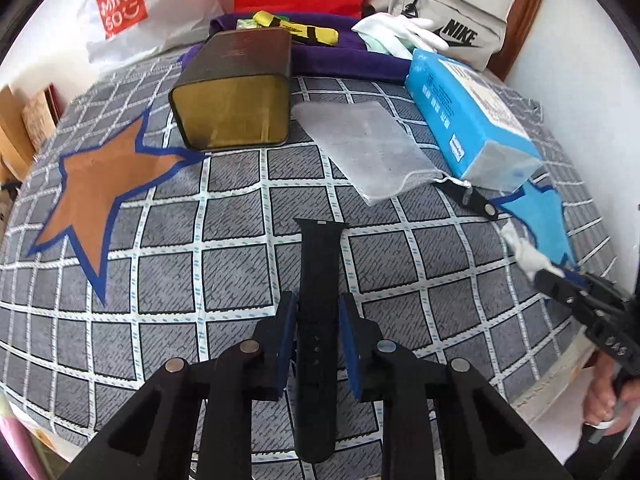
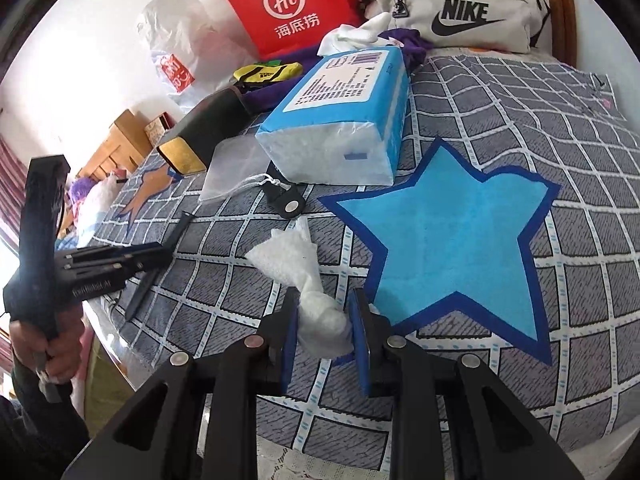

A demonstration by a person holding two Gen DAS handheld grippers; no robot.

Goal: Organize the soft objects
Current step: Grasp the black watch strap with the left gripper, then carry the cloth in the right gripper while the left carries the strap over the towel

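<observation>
Clearly the left tool [image 1: 318,328] stands with its fingers around a black watch strap [image 1: 320,280], whose long axis runs straight away, near to far, along the tool's own line (contact with the pads I cannot tell). The right tool [image 2: 324,334] is clamped on a crumpled white tissue [image 2: 308,280], just left of the blue star [image 2: 448,248] on the bed cover [image 2: 500,92].

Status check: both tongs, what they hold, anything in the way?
Left tongs shut on black watch strap. Right tongs shut on twisted white tissue, beside blue star. Tissue pack, mesh pouch ahead, clear of both.
</observation>
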